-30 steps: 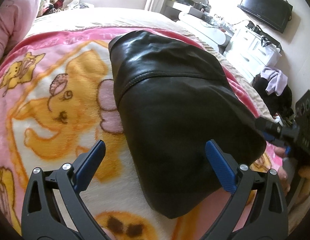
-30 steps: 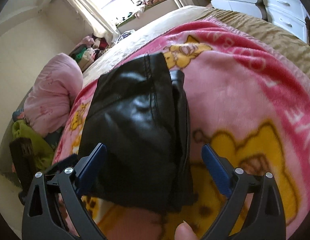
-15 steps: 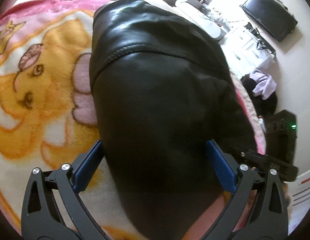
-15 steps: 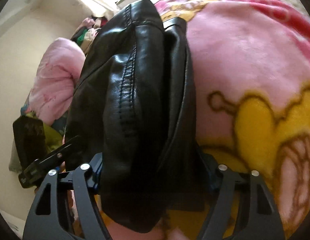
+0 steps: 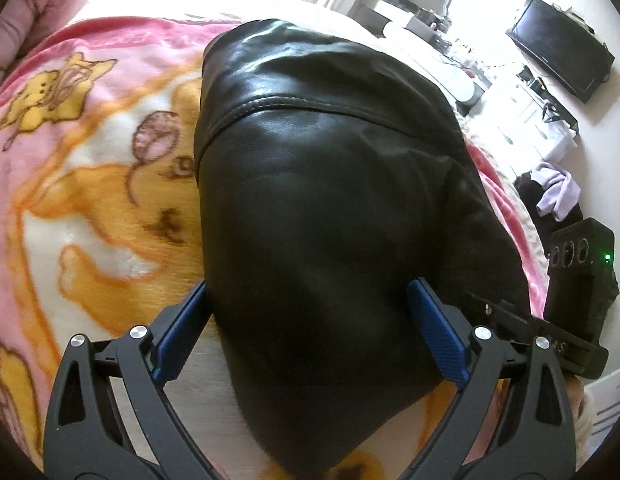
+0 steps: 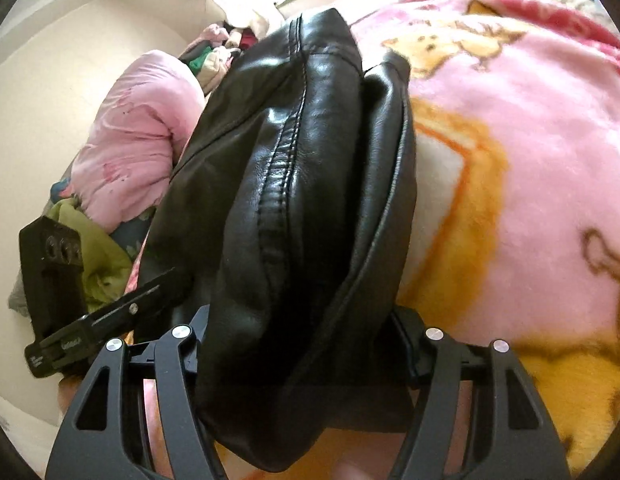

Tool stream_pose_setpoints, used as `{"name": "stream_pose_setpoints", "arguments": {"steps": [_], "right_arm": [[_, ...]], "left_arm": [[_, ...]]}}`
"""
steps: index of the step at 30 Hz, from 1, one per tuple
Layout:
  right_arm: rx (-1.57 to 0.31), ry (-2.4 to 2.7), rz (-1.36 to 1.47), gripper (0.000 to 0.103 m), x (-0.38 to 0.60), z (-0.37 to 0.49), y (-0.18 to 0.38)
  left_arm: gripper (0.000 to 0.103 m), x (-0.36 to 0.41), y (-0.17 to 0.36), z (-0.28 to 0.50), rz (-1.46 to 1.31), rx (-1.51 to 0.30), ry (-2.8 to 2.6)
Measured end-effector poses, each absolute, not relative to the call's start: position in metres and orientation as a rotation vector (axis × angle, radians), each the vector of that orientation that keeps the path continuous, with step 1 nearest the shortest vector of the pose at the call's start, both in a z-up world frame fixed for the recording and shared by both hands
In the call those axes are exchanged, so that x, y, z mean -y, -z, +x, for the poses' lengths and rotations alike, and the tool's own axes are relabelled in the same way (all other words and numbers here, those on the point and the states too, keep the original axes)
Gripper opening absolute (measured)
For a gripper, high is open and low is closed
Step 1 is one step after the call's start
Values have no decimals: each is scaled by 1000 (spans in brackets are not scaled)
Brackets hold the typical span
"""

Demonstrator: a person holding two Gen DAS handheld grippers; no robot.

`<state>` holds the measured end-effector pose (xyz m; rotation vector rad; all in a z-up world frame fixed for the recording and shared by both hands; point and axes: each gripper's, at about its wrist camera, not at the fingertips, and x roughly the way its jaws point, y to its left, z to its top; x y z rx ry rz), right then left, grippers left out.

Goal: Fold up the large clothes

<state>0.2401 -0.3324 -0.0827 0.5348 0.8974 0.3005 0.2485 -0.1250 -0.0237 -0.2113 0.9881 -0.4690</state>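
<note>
1. Left gripper [image 5: 310, 332]: blue fingers [image 5: 437, 336] spread wide, one on each side of the near end of the black leather garment [image 5: 329, 200]. The left finger sits at the leather's edge and the right one against its flank; whether they press on it cannot be told.
2. Right gripper [image 6: 302, 340]: jaws partly closed, having just drawn in around the folded bundle; the leather fills the gap and both fingers [image 6: 405, 340] lie against it, clamped.
3. The garment lies folded into a thick, glossy bundle with stitched seams, on a pink cartoon-print blanket [image 5: 90, 184] covering the bed.
4. In the right wrist view the layers stack, a narrower flap along the right side.
5. Writing: faint pink lettering on the blanket's border, too blurred to read.
</note>
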Motion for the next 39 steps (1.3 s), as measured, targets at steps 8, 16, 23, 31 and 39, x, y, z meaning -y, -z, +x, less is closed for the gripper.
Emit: {"name": "stream_pose_setpoints", "arguments": {"steps": [8,16,23,31,39], "right_arm": [[-883,-232,498,73,328,238,81],[-892,-175,443,83,316,237,74],[-889,-130,375,91,320,228,67],[-858,-105,353,93,325,212,55],[-792,-88,317,95,328,191,33]], "left_arm": [[90,133,15,244,-158,-951,444],[91,132,15,247,-146,-950,441],[91,132,14,248,-143,-949,438],[94,134,1,243,-118,-919,415],[94,127,-17,229,-101,-880,397]]}}
